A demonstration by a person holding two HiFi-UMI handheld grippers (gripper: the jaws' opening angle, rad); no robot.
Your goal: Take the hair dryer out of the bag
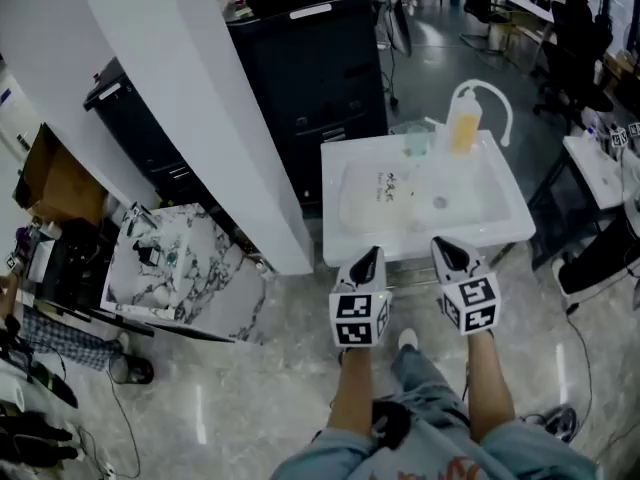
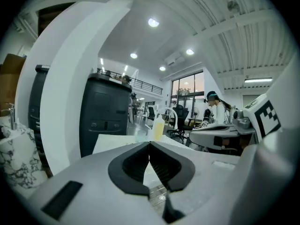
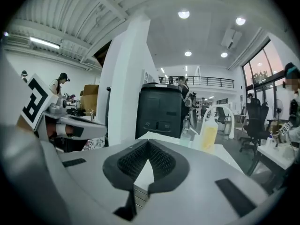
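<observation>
A white table stands in front of me. On it lies a pale, see-through bag with dark print; what is inside I cannot make out. My left gripper and right gripper hover side by side at the table's near edge, both shut and empty, short of the bag. In the left gripper view the jaws meet with nothing between them. The right gripper view shows the same closed jaws pointed over the table top.
At the table's back stand a yellow bottle, a clear cup and a white curved tube. A black cabinet and a white pillar rise behind and left. A marble-patterned stand sits at the left, another desk at the right.
</observation>
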